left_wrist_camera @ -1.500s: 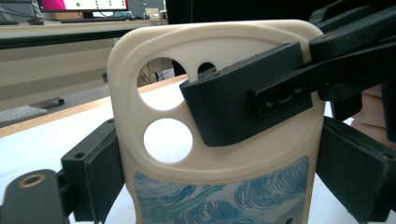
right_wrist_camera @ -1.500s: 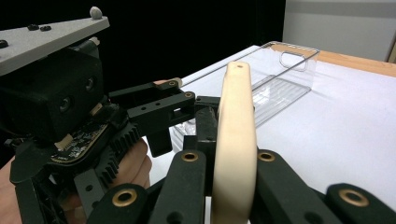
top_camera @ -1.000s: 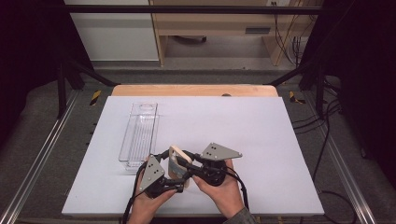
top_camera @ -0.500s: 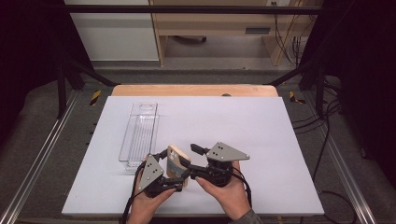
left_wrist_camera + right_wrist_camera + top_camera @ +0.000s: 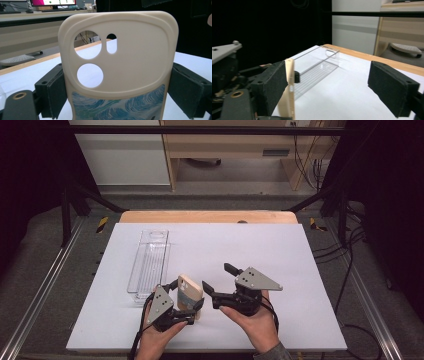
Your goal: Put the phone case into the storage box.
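Now, change: right gripper (image 5: 219,284) has drawn away rightward from the phone case (image 5: 190,294) since 1 s ago.
Left gripper (image 5: 185,302): 2 jaws pinch the case's edges, holding it upright above the white table (image 5: 300,250), beside the clear tray (image 5: 149,265).
Right gripper: jaws spread, empty, pointing left toward the case.

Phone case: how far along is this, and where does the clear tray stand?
Done: the left gripper is shut on the phone case, lifted upright. In hand: the right gripper is open beside it. Left: the clear tray sits empty, if that's the target.
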